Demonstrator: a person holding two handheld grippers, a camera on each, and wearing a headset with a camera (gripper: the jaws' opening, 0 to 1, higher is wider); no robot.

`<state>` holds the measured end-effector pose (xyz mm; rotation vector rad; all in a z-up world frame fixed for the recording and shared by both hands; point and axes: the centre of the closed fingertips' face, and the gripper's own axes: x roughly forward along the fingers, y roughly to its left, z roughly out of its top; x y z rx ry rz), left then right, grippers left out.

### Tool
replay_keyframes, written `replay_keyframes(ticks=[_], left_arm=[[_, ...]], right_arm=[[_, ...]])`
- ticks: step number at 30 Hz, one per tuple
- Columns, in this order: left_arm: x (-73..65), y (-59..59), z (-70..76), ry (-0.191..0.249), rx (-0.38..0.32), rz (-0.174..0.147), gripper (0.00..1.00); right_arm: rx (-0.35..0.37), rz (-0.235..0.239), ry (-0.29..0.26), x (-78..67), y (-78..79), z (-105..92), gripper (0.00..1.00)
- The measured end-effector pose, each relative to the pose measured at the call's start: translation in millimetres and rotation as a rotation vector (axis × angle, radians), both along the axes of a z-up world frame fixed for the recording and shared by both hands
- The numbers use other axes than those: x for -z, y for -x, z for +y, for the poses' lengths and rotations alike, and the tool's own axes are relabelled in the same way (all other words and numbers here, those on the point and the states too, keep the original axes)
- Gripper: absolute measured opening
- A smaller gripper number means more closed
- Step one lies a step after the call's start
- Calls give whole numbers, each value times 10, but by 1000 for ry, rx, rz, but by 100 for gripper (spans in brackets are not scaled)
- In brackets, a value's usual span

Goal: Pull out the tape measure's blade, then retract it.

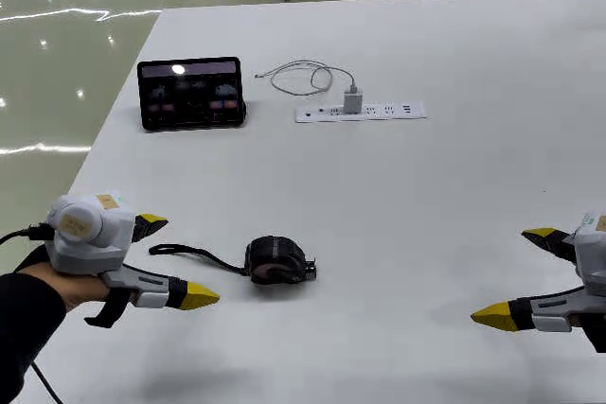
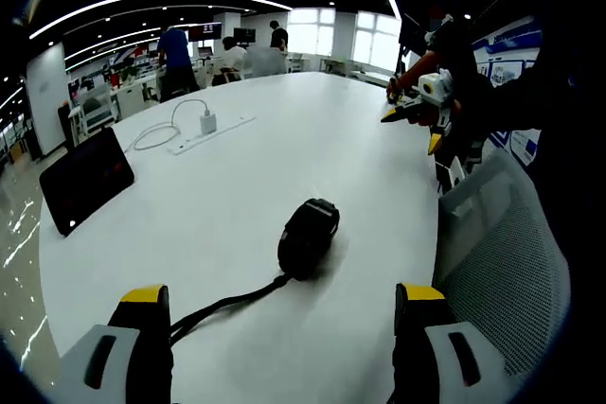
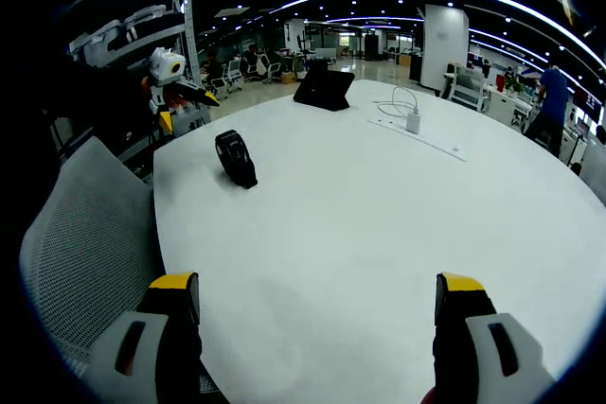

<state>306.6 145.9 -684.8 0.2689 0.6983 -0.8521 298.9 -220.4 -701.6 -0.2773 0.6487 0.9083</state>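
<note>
Black tape measure (image 1: 276,260) lies on the white worktop (image 1: 407,196), its wrist strap (image 1: 185,253) trailing toward the left gripper (image 1: 182,258). That gripper's fingers (image 1: 197,296) are spread wide near the strap, empty. Right gripper (image 1: 509,273) sits well apart, fingers likewise spread, holding nothing.

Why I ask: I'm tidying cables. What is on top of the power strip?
A white charger sits on the power strip, its cable looped on the table behind. The socket beneath it is covered.
</note>
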Motion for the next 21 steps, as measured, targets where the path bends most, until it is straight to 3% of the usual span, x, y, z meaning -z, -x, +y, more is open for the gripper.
replay_keyframes(ticks=[11, 21], left_arm=[[7, -156, -252, -75, 122, -6, 92], [45, -264, -437, -113, 205, 4, 86]], right_arm=[[-61, -4, 1, 14, -111, 227, 100], [-138, -21, 1, 12, -196, 472, 100]])
